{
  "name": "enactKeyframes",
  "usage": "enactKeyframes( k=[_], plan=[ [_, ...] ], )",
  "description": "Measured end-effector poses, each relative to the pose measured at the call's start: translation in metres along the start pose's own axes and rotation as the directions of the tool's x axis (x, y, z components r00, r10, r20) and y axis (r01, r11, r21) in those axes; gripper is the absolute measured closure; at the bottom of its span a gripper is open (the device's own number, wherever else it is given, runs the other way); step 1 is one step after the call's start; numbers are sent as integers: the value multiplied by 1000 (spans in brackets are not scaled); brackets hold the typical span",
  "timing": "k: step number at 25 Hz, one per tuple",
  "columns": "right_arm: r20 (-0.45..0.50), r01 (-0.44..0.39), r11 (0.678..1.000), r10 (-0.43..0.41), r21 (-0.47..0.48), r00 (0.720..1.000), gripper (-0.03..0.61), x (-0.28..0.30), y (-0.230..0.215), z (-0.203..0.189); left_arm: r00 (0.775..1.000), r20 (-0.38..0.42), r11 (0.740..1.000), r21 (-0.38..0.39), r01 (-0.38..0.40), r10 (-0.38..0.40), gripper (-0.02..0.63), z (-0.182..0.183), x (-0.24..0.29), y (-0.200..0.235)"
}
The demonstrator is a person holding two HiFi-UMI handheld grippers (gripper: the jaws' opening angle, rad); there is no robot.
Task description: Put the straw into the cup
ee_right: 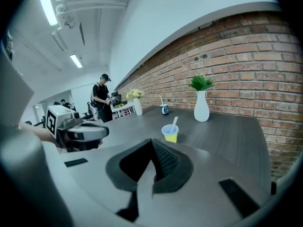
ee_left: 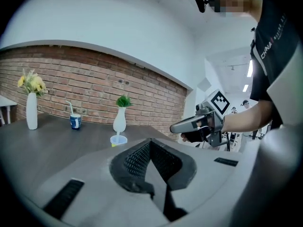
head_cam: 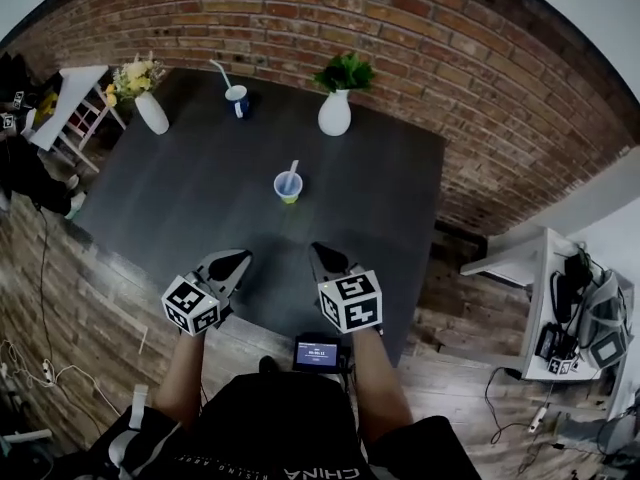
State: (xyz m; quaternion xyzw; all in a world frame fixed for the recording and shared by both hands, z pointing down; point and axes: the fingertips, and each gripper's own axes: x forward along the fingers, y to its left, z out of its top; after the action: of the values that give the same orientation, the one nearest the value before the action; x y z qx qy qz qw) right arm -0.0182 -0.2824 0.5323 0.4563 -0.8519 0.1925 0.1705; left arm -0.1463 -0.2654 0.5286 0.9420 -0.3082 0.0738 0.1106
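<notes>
A light blue and yellow cup (head_cam: 288, 186) stands mid-table with a pale straw (head_cam: 292, 171) leaning inside it. The same cup (ee_right: 170, 133) and straw (ee_right: 174, 122) show ahead in the right gripper view. In the left gripper view the cup (ee_left: 118, 140) peeks over the jaws. My left gripper (head_cam: 238, 259) and right gripper (head_cam: 322, 253) hover side by side over the table's near edge, well short of the cup. Both are shut with nothing between their jaws, as seen up close on the left gripper (ee_left: 151, 142) and the right gripper (ee_right: 152, 143).
A dark blue cup (head_cam: 237, 100) with a straw stands at the far edge, between a flower vase (head_cam: 152, 112) and a white vase with green leaves (head_cam: 334, 112). The brick wall (head_cam: 420, 38) lies behind. A person (ee_right: 102, 103) stands far off to the left.
</notes>
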Motion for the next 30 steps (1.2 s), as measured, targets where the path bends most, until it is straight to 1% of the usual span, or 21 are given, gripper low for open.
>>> enactKeyframes(
  k=[2,6,8,11,13,14,17,18,22,26,28,30],
  plan=[
    [11,21,1000,-21,-19,1000,574,-7,21,-4,1000,1,1000,16,27,-27,611,-6,-23,-14],
    [-1,32,999,-32,-38,999,572,-27,68,-21,996,-65,995,71,71,-67,611,-30,-72,-36],
    [-6,47,998,-47,-41,999,572,-41,82,-29,993,-57,993,65,102,-99,611,-34,-89,-46],
    [1,72,997,-72,-35,997,574,-61,95,-36,990,-10,989,36,143,-143,611,-32,-105,-62],
    [5,81,996,-81,-41,997,572,-73,100,-38,990,7,990,35,139,-140,611,-32,-109,-71],
    [7,82,996,-81,-44,997,574,-78,102,-39,991,2,990,48,133,-133,611,-34,-110,-76],
    [23,72,996,-71,-45,997,574,-88,104,-39,992,-56,986,122,117,-111,611,-40,-108,-86],
    [29,66,997,-65,-47,997,574,-90,105,-38,992,-68,985,135,112,-103,611,-41,-107,-88],
    [47,42,998,-39,-57,998,574,-97,103,-34,995,-87,987,149,61,-48,611,-39,-99,-87],
    [69,14,999,-11,-53,998,574,-107,95,-31,996,-84,989,140,36,-24,611,-32,-85,-96],
    [68,-18,998,21,-56,997,574,-111,94,-33,993,-113,985,166,50,-31,611,-35,-75,-109],
    [69,-48,996,53,-71,996,572,-114,95,-35,989,-136,979,188,83,-57,611,-36,-65,-125]
  ],
)
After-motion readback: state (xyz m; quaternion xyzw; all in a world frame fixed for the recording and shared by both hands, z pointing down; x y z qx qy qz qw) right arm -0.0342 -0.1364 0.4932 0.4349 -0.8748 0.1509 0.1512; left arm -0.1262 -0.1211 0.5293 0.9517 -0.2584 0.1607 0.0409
